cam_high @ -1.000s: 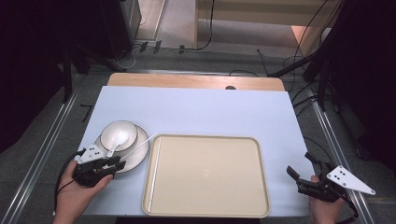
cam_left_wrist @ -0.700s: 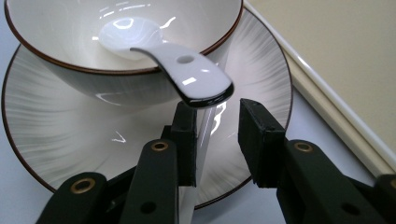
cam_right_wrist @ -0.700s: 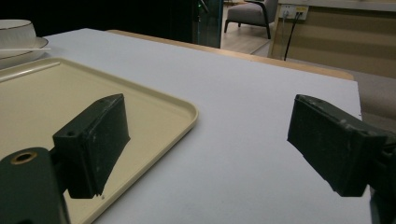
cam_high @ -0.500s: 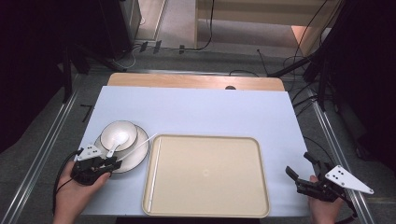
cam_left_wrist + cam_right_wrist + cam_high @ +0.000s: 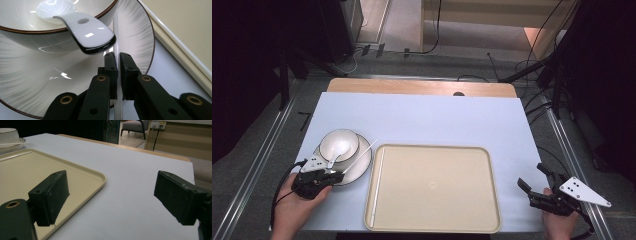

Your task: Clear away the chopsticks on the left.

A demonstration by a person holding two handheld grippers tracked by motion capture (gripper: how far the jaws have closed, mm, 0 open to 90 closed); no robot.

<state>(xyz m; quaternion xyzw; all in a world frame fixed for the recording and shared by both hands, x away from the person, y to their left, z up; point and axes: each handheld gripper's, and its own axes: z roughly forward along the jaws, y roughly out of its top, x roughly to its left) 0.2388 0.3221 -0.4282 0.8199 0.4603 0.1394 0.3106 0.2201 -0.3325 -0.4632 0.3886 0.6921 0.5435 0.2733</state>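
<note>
White and thin, a long plastic stick (image 5: 115, 37) is pinched between the pads of the left claw (image 5: 117, 72), whose jaws have just been closing on it. Its long axis runs from the claw at the plate's near edge, across the rim of the grey-streaked white ceramic plate (image 5: 360, 160), up and to the right toward the tray's far left corner in the high view. Against the earlier frames, the left claw is seen nearer the plate's edge, with narrower jaws; the stick lies unmoved. A white ceramic bowl (image 5: 340, 143) stands on the plate, and a white ceramic spoon (image 5: 80, 27) leans out of it, its handle overhanging just above the jaws. The beige rectangular plastic tray (image 5: 432, 185) lies just beside the plate on the pale blue counter (image 5: 427, 120). The right claw (image 5: 537, 186) is held wide open, well apart at the counter's right.
</note>
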